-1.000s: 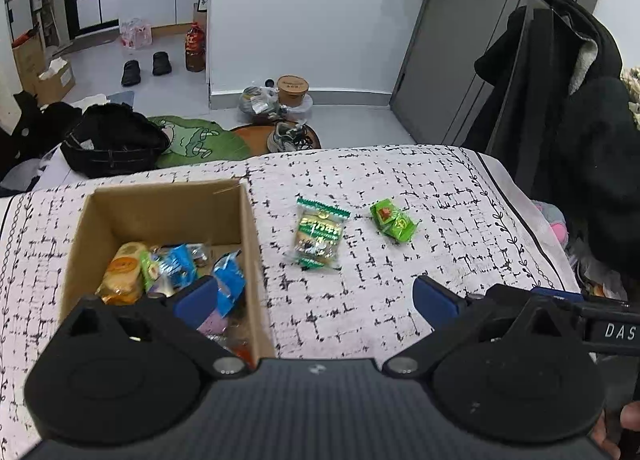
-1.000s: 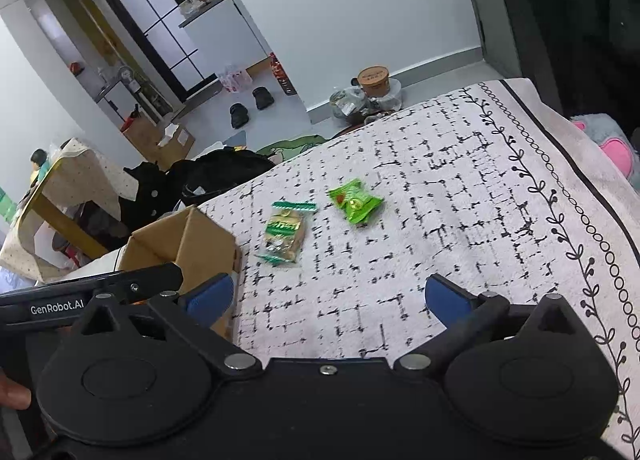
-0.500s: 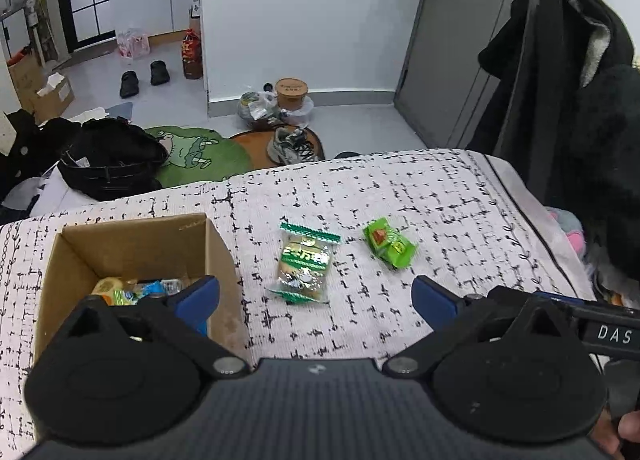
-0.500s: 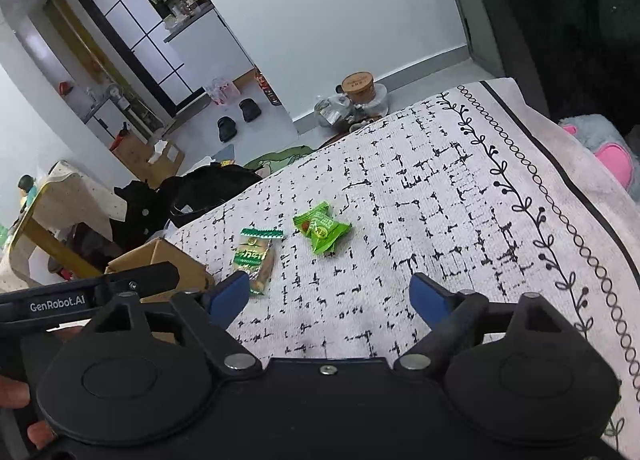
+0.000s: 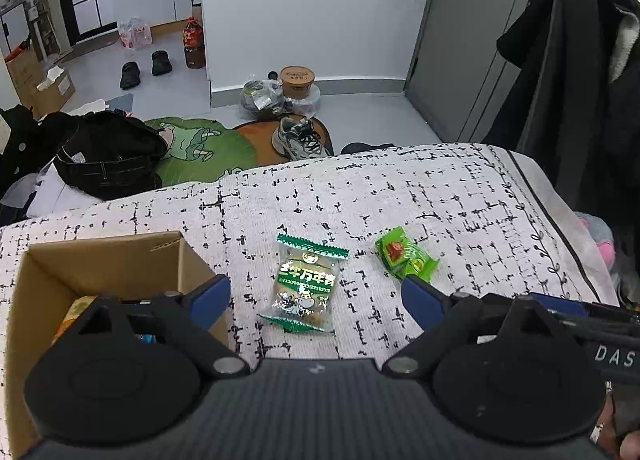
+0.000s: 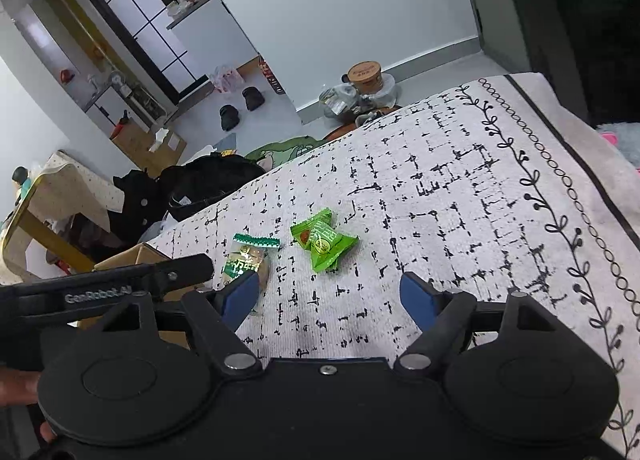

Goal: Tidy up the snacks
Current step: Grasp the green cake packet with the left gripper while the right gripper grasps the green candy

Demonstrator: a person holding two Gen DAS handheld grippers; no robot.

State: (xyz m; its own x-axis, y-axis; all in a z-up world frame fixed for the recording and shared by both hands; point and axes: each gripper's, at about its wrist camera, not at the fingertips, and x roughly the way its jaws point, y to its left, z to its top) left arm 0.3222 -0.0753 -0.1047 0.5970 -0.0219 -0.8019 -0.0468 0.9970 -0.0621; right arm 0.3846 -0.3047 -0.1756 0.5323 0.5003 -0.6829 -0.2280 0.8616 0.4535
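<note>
Left wrist view: the left gripper [image 5: 316, 296] hangs over a cloth [image 5: 460, 195] printed with black dashes. Its jaws are spread and closing, and the biscuit pack [image 5: 306, 284] lies on the cloth in the gap between the blue fingertips [image 5: 422, 298], touching neither. The pack has clear film with green zigzag ends and lies lengthwise away from the camera. Just right of it, apart from it, sits a green packet [image 5: 404, 258], close to the right fingertip but not in the gap. At the left edge stands an open box [image 5: 100, 260]; its near corner sits behind the left fingertip, and a few wrapped snacks show inside, mostly hidden by the gripper body. Part of the other gripper reaches in from the right edge.

Right wrist view: the right gripper [image 6: 330, 296] is over the same cloth [image 6: 460, 187], jaws spread and closing with nothing pinched. The green packet [image 6: 324, 242] lies just beyond the gap, roughly centred between the fingertips [image 6: 418, 296]. The biscuit pack [image 6: 248, 260] lies to its left, its near end hidden behind the left fingertip. The box [image 6: 136, 258] is mostly covered by the left gripper's black bar crossing in from the left. A hand [image 6: 18, 388] shows at the lower left edge.
</note>
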